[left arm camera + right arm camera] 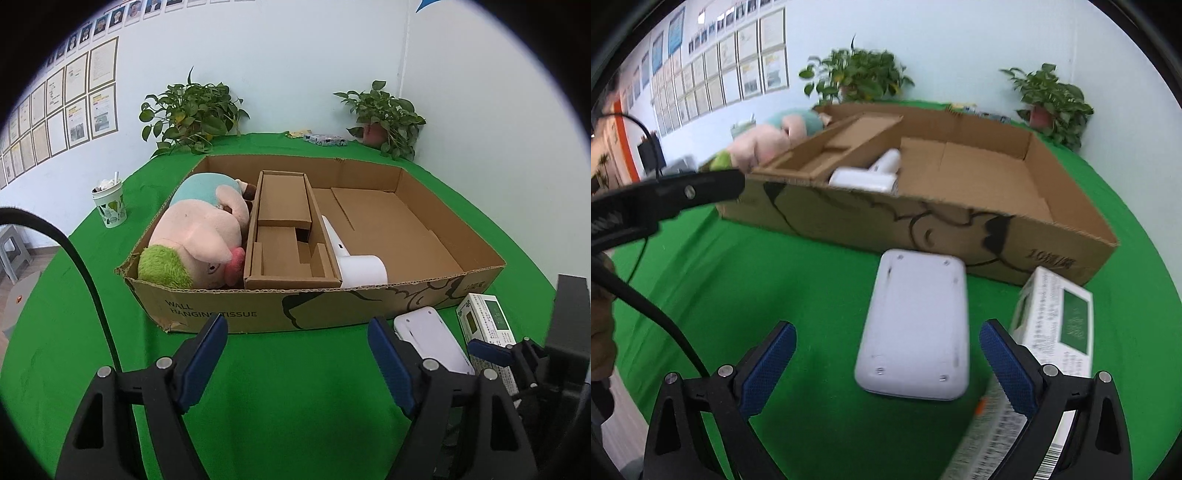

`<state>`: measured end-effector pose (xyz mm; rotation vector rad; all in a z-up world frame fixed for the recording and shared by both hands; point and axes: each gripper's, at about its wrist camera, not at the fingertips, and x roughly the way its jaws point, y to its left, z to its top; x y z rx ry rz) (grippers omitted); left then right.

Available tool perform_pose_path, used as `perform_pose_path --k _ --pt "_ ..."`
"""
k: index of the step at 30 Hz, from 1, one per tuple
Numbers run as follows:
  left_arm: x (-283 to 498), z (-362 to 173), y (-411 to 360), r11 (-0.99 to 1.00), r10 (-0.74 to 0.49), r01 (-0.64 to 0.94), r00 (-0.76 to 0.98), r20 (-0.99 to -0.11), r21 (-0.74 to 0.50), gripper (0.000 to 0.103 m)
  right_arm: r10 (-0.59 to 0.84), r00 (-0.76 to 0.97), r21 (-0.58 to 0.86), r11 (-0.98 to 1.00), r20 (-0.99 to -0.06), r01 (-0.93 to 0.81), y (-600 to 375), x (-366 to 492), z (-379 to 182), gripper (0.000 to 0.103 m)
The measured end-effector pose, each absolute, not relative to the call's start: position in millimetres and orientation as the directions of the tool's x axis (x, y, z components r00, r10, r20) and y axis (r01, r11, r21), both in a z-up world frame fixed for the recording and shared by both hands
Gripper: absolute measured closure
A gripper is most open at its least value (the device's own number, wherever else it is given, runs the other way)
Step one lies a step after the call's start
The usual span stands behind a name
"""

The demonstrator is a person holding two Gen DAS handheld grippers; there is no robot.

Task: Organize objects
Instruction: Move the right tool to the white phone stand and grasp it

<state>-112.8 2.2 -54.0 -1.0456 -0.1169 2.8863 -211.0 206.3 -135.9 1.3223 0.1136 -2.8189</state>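
left gripper (pixel 297 334): jaws spread wide over bare green cloth, nothing between the blue pads; it points at the near wall of the cardboard tray.
right gripper (pixel 886 345): jaws spread, with the near end of the white device between the pads but not touched by either (the right-wrist view is a little blurred).
white device (pixel 916 328): a flat, rounded white slab lying on the cloth just in front of the tray's near wall, screw holes facing up.
white-and-green carton (pixel 1058 321): just right of the white device, near the tray's near right corner; the right pad sits close beside it.
cardboard tray (pixel 424 295): large and shallow, on the green table (pixel 288 387).
plush pig (pixel 195 243): lying in the tray's left end, green tuft at the near side.
cardboard insert (pixel 284 236): long brown piece beside the pig, running near to far.
white appliance (pixel 360 269): against the insert's right side, at the tray's near wall.
tray's right half: bare cardboard floor.
potted plants (pixel 192 110): two at the table's far edge.
paper cup (pixel 109 205): far left of the tray.
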Motion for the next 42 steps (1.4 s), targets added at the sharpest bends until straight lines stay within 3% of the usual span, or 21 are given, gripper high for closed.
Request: perform_pose_path --k 3,5,6,12,13,14,16,21,26,33,39,42 --pt "-113.5 -57.0 0.8 -0.993 0.105 -0.049 -0.756 -0.646 -0.105 0.025 0.051 -0.598 -0.072 -0.997 -0.800 0.011 209.7 -221.8 -148.0 0.014" --pt "-114.2 -59.1 0.1 -0.991 0.120 -0.053 -0.749 -0.651 -0.121 0.025 0.079 -0.597 -0.101 -0.995 -0.798 0.003 210.7 -222.3 -148.9 0.036" --pt "-114.4 -59.9 0.2 -0.990 0.127 -0.055 -0.746 -0.654 -0.129 0.025 0.063 -0.595 -0.082 -0.997 -0.801 0.005 212.4 -221.3 -148.5 0.038" --pt "-112.2 -71.1 2.7 -0.965 0.253 -0.126 -0.682 -0.686 -0.230 0.025 -0.093 -0.573 0.059 -0.995 -0.814 0.078 204.4 -183.5 -143.0 0.038" --pt "-113.5 -75.3 2.4 -0.953 0.291 -0.140 -0.656 -0.696 -0.267 0.025 -0.119 -0.580 0.079 -0.992 -0.806 0.093 201.5 -175.1 -140.8 0.033" --pt "-115.5 -81.4 1.9 -0.937 0.339 -0.150 -0.621 -0.707 -0.317 0.025 -0.129 -0.593 0.084 -0.991 -0.795 0.103 199.6 -168.8 -137.8 0.016" --pt "-121.1 -94.1 2.8 -0.894 0.433 -0.161 -0.548 -0.716 -0.417 0.025 -0.134 -0.639 0.069 -0.990 -0.758 0.126 195.1 -157.4 -131.2 0.001" --pt "-126.1 -112.8 17.1 -0.823 0.561 -0.201 -0.434 -0.705 -0.531 0.027 -0.118 -0.644 0.010 -0.986 -0.756 0.169 188.9 -156.2 -135.1 0.001" --pt "-124.1 -126.0 26.2 -0.760 0.641 -0.196 -0.382 -0.666 -0.619 0.028 -0.160 -0.626 0.038 -0.978 -0.763 0.205 182.3 -153.9 -139.8 0.005" --pt "-118.8 -136.1 38.9 -0.716 0.691 -0.196 -0.337 -0.640 -0.670 0.048 -0.138 -0.629 -0.010 -0.974 -0.765 0.226 174.6 -152.1 -143.6 0.014" --pt "-116.9 -139.9 41.6 -0.735 0.668 -0.168 -0.347 -0.659 -0.657 0.068 -0.065 -0.631 -0.061 -0.983 -0.773 0.175 177.2 -153.5 -147.4 0.035" --pt "-115.7 -141.2 42.3 -0.737 0.664 -0.159 -0.353 -0.660 -0.657 0.070 -0.057 -0.634 -0.059 -0.986 -0.771 0.159 177.8 -151.4 -147.5 0.036"
